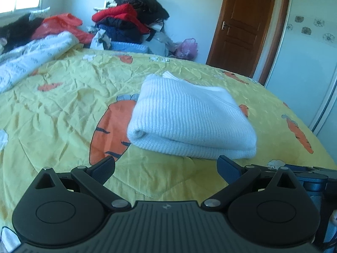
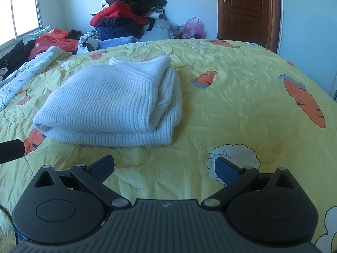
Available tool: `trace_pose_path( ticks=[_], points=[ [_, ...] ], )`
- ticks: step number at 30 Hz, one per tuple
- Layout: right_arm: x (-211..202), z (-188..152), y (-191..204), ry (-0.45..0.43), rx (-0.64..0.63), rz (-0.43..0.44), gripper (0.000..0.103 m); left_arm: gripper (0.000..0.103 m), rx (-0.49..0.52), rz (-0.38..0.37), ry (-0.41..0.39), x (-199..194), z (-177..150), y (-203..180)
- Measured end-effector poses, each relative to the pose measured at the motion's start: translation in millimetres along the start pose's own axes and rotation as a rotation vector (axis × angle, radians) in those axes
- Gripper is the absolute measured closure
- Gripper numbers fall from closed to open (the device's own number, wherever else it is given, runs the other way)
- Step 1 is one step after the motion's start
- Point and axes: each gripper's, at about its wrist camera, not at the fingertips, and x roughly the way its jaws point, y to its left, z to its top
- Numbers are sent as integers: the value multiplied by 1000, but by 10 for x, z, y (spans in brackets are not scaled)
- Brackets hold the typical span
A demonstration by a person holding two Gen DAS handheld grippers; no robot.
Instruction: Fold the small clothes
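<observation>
left gripper (image 1: 166, 166): fingers standing wide apart, gripping nothing | right gripper (image 2: 165, 166): fingers standing wide apart, gripping nothing | folded white ribbed knit garment (image 2: 109, 103): lying on yellow carrot-print bedsheet (image 2: 231, 97), just ahead of both, untouched

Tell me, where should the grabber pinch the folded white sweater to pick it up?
Probably the thick rolled fold of the white sweater facing the right gripper, coming in low from the front: the layers join there, so they should lift together.
</observation>
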Motion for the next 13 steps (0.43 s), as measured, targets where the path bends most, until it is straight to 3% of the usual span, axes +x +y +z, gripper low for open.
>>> trace_pose_path(
  ticks=[4, 8, 13],
  points=[
    [-1, -5, 14, -1, -8, -2, 0, 0, 57, 64, -111, -137, -79, -105],
    [-1, -5, 9, 1, -8, 1, 0, 0, 70, 34, -92, -147, -101, -155],
    [6, -9, 15, 0, -16, -12, 0, 0, 121, 55, -50, -53, -138, -209]
  ],
)
